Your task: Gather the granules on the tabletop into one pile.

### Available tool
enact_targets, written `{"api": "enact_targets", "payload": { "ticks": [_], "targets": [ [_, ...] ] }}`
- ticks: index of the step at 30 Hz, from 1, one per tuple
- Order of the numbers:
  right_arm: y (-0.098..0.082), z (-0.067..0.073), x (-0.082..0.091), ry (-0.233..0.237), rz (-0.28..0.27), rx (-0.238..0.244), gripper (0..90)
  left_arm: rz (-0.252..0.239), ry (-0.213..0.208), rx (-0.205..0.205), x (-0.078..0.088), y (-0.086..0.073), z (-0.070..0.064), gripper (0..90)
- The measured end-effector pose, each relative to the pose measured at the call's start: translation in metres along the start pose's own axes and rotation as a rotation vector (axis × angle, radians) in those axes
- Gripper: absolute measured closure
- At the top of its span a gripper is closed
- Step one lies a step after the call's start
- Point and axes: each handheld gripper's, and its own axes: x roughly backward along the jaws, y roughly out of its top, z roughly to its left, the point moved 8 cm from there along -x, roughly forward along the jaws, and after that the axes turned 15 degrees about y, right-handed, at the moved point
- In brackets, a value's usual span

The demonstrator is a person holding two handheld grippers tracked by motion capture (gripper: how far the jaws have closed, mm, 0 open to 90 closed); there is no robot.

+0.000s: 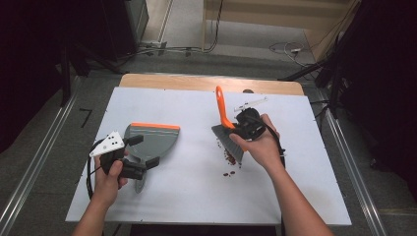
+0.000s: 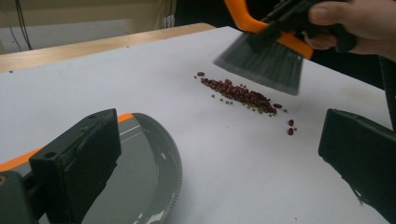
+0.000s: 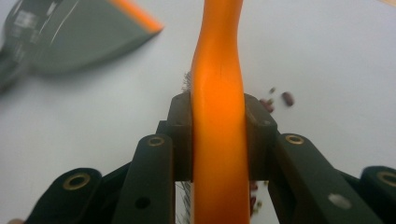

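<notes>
1. Beans, small dark-red ones [image 2: 240, 94], are seen lying in a narrow streak on the white table sheet [image 1: 196, 196], with two strays [image 2: 290, 127] apart at the near end; nothing has been gathered into the pan yet.

2. The hand brush with orange plastic handle and grey bristles [image 1: 227, 132] is clamped at the handle by the right gripper [image 1: 248, 125], its jaws pressed tight on both sides of the orange stem in the right gripper view. The bristles [image 2: 261, 65] are held lifted just above the streak, not touching it.

3. The grey plastic dustpan with orange lip [image 1: 152, 140] is lying well apart from the beans. The left gripper [image 1: 129, 164] is placed at its handle end; from the left gripper view the jaws are seen standing wide, the pan rim just beside one of them, so no firm hold is judged.

4. Risk: if the pan is not pinned down, it could be pushed away by the first sweep, and beans would be driven past or under the lip.

5. Risk: a fast or long stroke across that gap could scatter round beans sideways, even off the sheet's edge.

6. Risk: the smooth curved handle could twist in the pinch, so the bristles would skim over the strays.
</notes>
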Motion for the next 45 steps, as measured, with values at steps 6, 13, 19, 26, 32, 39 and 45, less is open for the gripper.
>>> {"api": "enact_targets", "payload": {
  "ticks": [6, 13, 19, 26, 32, 39, 45],
  "targets": [
    [-0.04, 0.031, 0.002, 0.071, 0.212, 0.371, 68.3, 0.006, 0.004, 0.0, -0.002, -0.001, 0.0, 0.0],
    [-0.078, 0.057, -0.021, 0.174, 0.328, 0.421, 68.4, 0.016, 0.006, -0.006, -0.003, -0.002, -0.001, 0.0],
    [-0.069, 0.033, -0.026, 0.149, 0.283, 0.408, 67.5, 0.018, 0.001, -0.011, -0.003, -0.002, -0.001, 0.0],
    [-0.057, 0.009, -0.03, 0.152, 0.268, 0.402, 67.1, 0.016, 0.001, -0.005, -0.004, -0.003, 0.0, 0.0],
    [-0.045, -0.004, -0.035, 0.118, 0.267, 0.447, 66.8, 0.019, -0.001, -0.005, -0.004, -0.003, -0.001, 0.0],
    [-0.035, -0.025, -0.034, 0.087, 0.213, 0.406, 66.7, 0.023, 0.0, -0.007, -0.004, -0.004, -0.001, 0.0],
    [-0.032, -0.033, -0.033, 0.075, 0.195, 0.377, 66.5, 0.028, 0.003, -0.01, -0.005, -0.005, -0.001, 0.0]
  ]
}}
